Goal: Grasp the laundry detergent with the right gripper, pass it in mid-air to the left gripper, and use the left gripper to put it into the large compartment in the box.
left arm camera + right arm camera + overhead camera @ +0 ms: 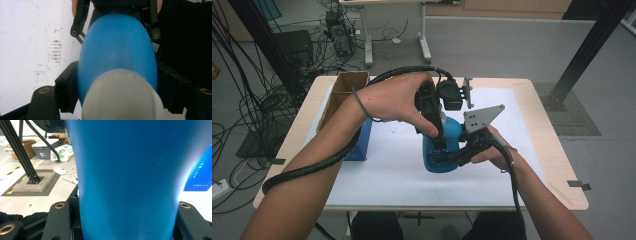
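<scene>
**Both grippers on the blue bottle**

From my seat at the remote station, the left gripper comes down from above at the centre of the high view, and I see its jaws closed against the upper part of the rounded blue plastic bottle with a white cap. In the left gripper view that bottle sits between the two black jaws, pads touching its sides, the white cap nearest the camera at the bottom of the frame.

The right gripper reaches in level from the right of centre and clamps the bottle's lower body; in the right gripper view the blue wall runs from top to bottom between its jaws.

The bottle stands upright on the white sheet covering the wooden bench, just below the frame's middle. Left of it, near the person's left forearm, lies a flat blue box, and at upper left an open brown cardboard box rests on the bench edge.
</scene>
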{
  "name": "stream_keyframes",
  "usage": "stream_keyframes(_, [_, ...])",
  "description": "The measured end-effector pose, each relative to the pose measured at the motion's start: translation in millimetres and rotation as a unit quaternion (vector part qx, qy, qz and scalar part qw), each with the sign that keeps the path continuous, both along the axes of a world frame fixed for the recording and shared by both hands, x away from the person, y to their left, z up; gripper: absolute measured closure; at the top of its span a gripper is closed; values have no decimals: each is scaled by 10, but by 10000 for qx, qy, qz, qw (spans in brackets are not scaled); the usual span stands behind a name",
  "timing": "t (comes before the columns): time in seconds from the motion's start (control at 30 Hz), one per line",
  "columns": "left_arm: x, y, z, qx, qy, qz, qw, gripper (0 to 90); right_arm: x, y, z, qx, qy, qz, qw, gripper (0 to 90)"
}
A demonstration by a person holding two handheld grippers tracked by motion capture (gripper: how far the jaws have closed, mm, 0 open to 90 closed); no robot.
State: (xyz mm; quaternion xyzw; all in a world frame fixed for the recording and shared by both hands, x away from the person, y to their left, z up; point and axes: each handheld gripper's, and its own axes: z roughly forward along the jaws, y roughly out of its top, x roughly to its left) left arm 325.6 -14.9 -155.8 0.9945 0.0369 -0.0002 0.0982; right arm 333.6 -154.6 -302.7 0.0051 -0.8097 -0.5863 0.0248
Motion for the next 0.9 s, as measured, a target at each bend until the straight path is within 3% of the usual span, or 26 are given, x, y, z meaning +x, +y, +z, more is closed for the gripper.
stream_keyframes(0.3, [17,-21,-8,57,-49,-33,10000,365,3,-4,-9,-11,25,13,10000,441])
stream_keyframes(0.9, [8,-58,0,189,-83,7,9998,375,4,-16,-11,17,4,19,10000,442])
